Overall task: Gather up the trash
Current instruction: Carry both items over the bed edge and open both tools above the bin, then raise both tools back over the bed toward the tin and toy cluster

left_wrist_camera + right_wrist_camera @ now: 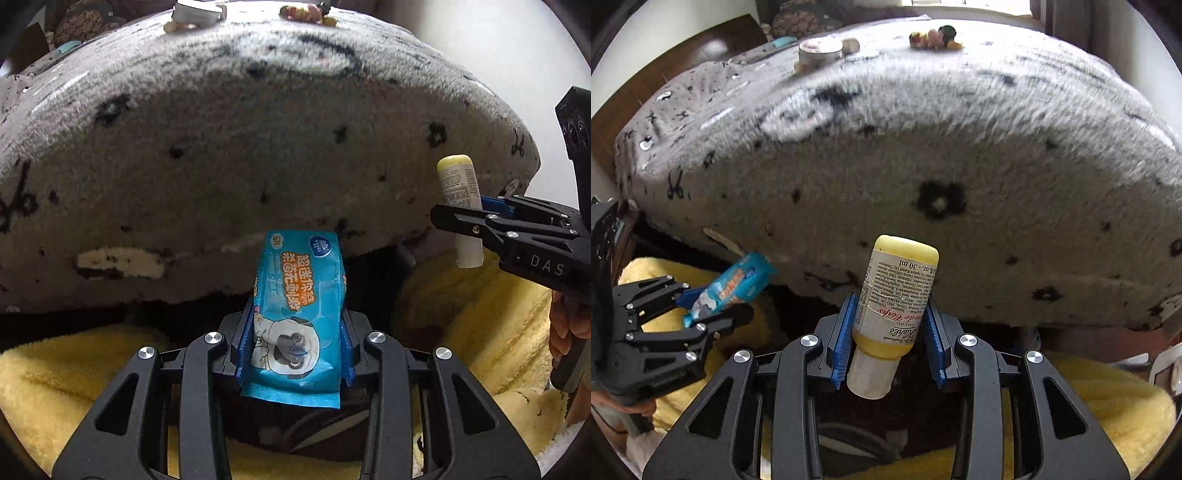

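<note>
My left gripper is shut on a blue wet-wipe packet, held upright in the air in front of a grey fuzzy cushioned surface. My right gripper is shut on a small yellow lotion bottle with a white label, cap end toward the camera. The right gripper with the bottle shows at the right of the left wrist view. The left gripper with the packet shows at the left of the right wrist view.
A yellow fluffy blanket lies below both grippers. On the far top of the grey surface stand a round tin and a cluster of small colourful items. Dark wood furniture stands behind at the left.
</note>
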A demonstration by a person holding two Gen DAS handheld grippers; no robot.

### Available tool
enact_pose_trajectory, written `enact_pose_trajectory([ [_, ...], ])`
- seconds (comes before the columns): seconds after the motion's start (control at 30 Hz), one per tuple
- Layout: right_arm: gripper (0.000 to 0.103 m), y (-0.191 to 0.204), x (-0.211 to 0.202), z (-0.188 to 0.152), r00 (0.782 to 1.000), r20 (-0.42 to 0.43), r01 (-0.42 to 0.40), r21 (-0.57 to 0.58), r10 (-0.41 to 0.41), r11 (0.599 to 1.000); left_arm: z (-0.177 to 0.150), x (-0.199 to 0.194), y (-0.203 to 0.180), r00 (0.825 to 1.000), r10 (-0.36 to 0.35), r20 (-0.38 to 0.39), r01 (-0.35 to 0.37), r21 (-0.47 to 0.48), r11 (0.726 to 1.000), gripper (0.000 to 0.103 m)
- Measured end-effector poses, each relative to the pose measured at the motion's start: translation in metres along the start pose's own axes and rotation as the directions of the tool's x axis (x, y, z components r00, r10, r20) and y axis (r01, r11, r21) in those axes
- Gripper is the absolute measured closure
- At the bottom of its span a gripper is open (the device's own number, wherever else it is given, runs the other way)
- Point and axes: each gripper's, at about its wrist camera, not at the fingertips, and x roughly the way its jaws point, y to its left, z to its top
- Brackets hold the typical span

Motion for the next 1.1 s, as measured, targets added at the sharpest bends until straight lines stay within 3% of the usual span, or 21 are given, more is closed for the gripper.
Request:
enact_pose_trajectory([
  [0.2, 0.067, 0.002, 0.032, -0.014, 0.995, -0.096, -0.003, 0.010, 0.004, 1.000, -0.016, 0.034, 0.007, 0.993, -0.032, -0.110, 0.029, -0.028, 0.999, 0.068],
  [0.43, 0.070, 0.003, 0.058, -0.022, 0.984, -0.171, -0.041, 0.031, 0.045, 0.999, -0.024, 0.065, 0.006, 0.974, -0.080, -0.210, 0.072, -0.044, 0.996, 0.068],
  [0.73, 0.070, 0.008, 0.077, -0.022, 0.973, -0.225, -0.050, 0.018, 0.052, 0.999, -0.025, 0.079, 0.006, 0.968, -0.060, -0.246, 0.049, -0.052, 0.997, 0.064],
  [0.87, 0.069, 0.006, 0.077, -0.020, 0.974, -0.224, -0.041, 0.021, 0.045, 0.999, -0.020, 0.078, 0.007, 0.972, -0.040, -0.233, 0.030, -0.049, 0.998, 0.053],
  [1.1, 0.038, -0.001, 0.060, -0.010, 0.985, -0.168, -0.037, 0.039, 0.043, 0.999, -0.003, 0.051, 0.013, 0.984, -0.019, -0.177, 0.012, -0.041, 0.999, 0.027],
])
